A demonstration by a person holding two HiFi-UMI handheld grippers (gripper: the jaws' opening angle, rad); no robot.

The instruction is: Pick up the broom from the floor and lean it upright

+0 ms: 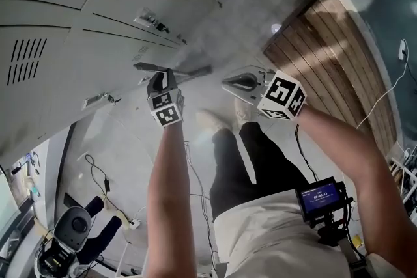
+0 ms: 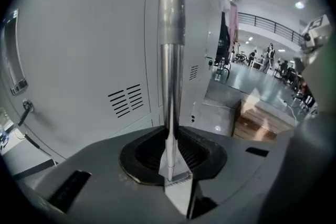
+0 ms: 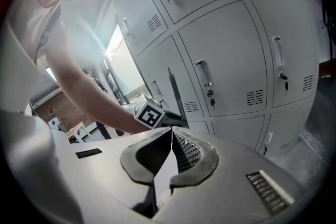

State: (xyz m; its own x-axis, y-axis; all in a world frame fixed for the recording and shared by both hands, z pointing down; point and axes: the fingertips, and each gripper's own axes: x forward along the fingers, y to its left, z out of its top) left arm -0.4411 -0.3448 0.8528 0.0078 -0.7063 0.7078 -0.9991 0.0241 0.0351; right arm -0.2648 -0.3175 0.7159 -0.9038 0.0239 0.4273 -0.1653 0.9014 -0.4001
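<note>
The broom shows only as its silver handle (image 1: 189, 69), a blurred bar lying across the head view close to the lockers. My left gripper (image 1: 163, 78) is shut on it. In the left gripper view the handle (image 2: 171, 34) rises straight up out of the closed jaws of my left gripper (image 2: 170, 136), in front of a locker door. My right gripper (image 1: 228, 83) hangs just right of it, shut and holding nothing. In the right gripper view my right gripper (image 3: 171, 131) has its jaws pressed together, with the dark handle (image 3: 173, 93) standing beyond them. The broom head is hidden.
Grey metal lockers (image 1: 78, 23) fill the left and top of the head view. A wooden platform (image 1: 326, 42) lies at the right. The person's legs and shoes (image 1: 225, 120) stand below the grippers. Cables (image 1: 98, 176) run over the floor at lower left.
</note>
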